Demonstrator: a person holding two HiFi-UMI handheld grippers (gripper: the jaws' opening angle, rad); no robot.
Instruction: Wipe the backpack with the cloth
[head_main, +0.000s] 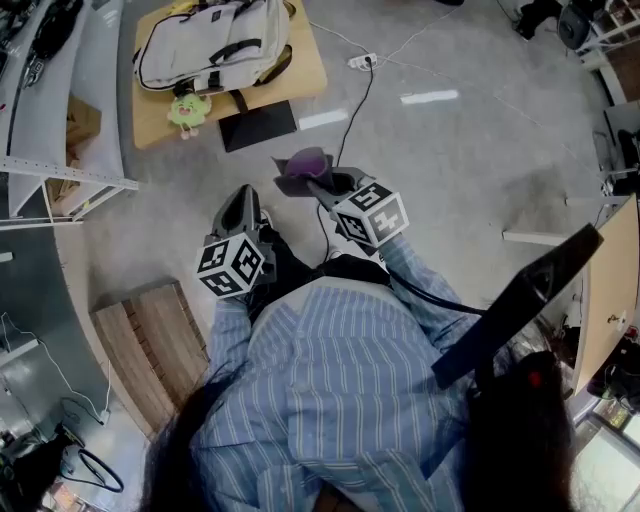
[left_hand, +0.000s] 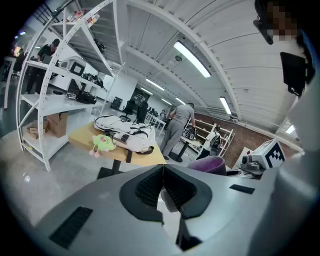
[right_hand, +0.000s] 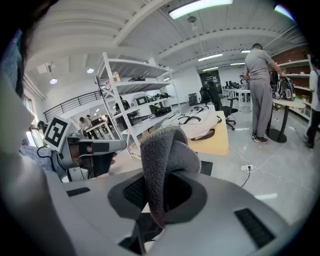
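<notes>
a: far left?
b: shelving (head_main: 62, 130); one cardboard box (head_main: 82, 122) on it, contents unseen.
a: next?
b: table (head_main: 305, 75), well ahead. backpack (head_main: 210, 45) lying flat on top, seemingly zipped, contents hidden. green plush toy (head_main: 187, 108) at its near edge.
a: grippers?
b: left gripper (left_hand: 163, 172): jaws pressed together, nothing between. right gripper (right_hand: 159, 192): clamped on the folded purple cloth (right_hand: 167, 147), well apart from the backpack.
a: step?
b: approach; wiping not begun. next calls for closing on the table and laying the cloth flat on the bag.
</notes>
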